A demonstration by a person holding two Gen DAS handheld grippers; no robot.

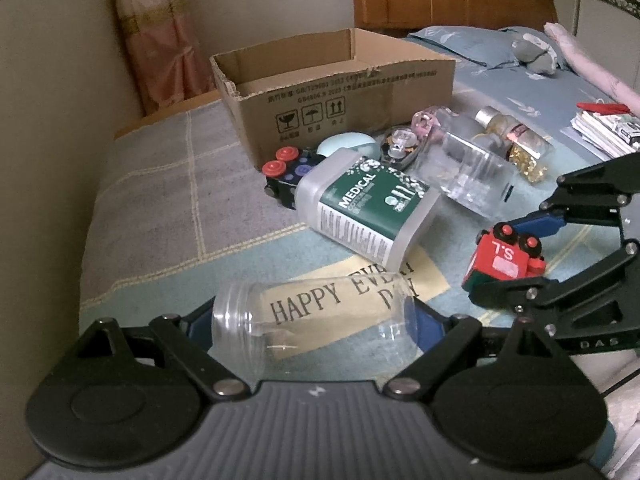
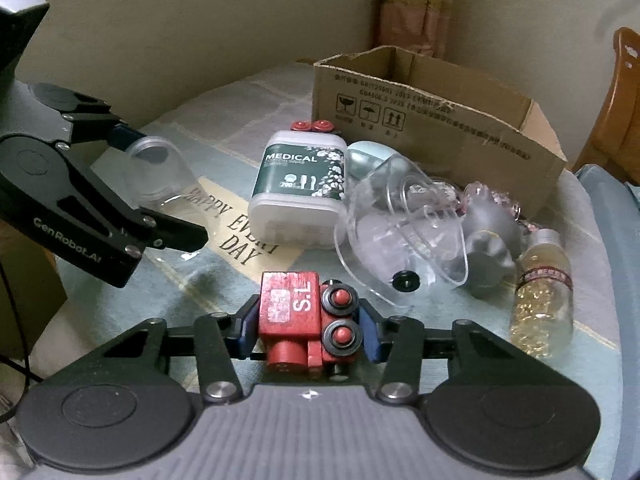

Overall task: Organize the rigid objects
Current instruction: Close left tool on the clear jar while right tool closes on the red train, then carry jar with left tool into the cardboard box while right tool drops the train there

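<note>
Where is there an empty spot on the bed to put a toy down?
The checked blanket is bare left of the cardboard box and the MEDICAL tub. The box looks empty inside too. Right of the tub it is crowded: clear jars, a gold-flake bottle.

So on the bed (image 1: 152,216), seen from the left wrist: cardboard box (image 1: 332,92) sits at 12 o'clock, cotton swab box (image 1: 364,208) lying just in front of it. Toy train (image 1: 504,260) is off at 3 o'clock, clear jar (image 1: 312,320) nearest at 6, little bottles (image 1: 516,140) piled around 1–2.
</note>
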